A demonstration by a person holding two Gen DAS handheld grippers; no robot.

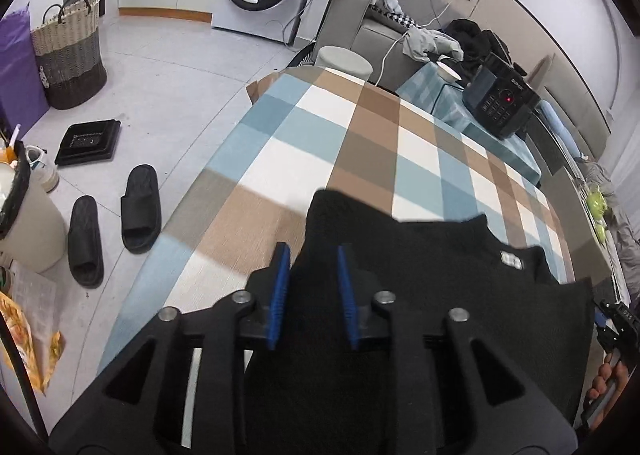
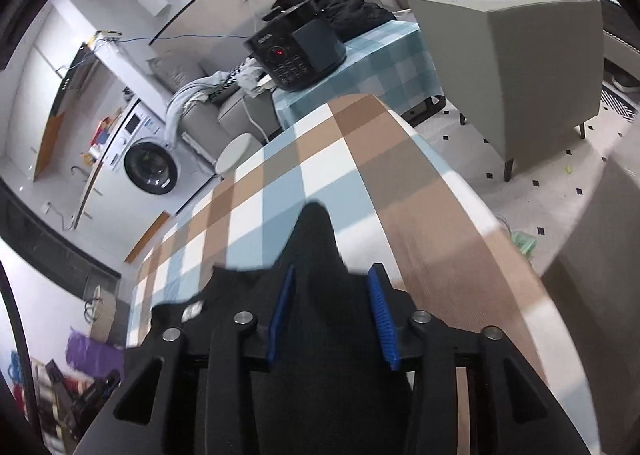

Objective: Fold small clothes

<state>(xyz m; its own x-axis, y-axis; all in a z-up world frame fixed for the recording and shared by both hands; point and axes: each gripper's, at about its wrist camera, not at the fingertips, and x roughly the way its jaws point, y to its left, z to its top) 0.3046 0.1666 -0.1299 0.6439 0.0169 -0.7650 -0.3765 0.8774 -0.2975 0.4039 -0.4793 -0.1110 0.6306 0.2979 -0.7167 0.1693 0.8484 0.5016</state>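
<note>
Hovering my left hand-held gripper [image 1: 311, 251] and right hand-held gripper [image 2: 334, 275], both parted, over the black garment [image 1: 420, 279] on the checked counter [image 1: 360, 143]; toward 12 o'clock its corners could spring back, spoiling the fold.

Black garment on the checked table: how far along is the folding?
Done: the black garment lies on the checked table, label facing up. In hand: the left gripper and right gripper each straddle an edge of it, jaws parted, pads not pressing. Left: no finished fold shows, so folding probably remains.
</note>
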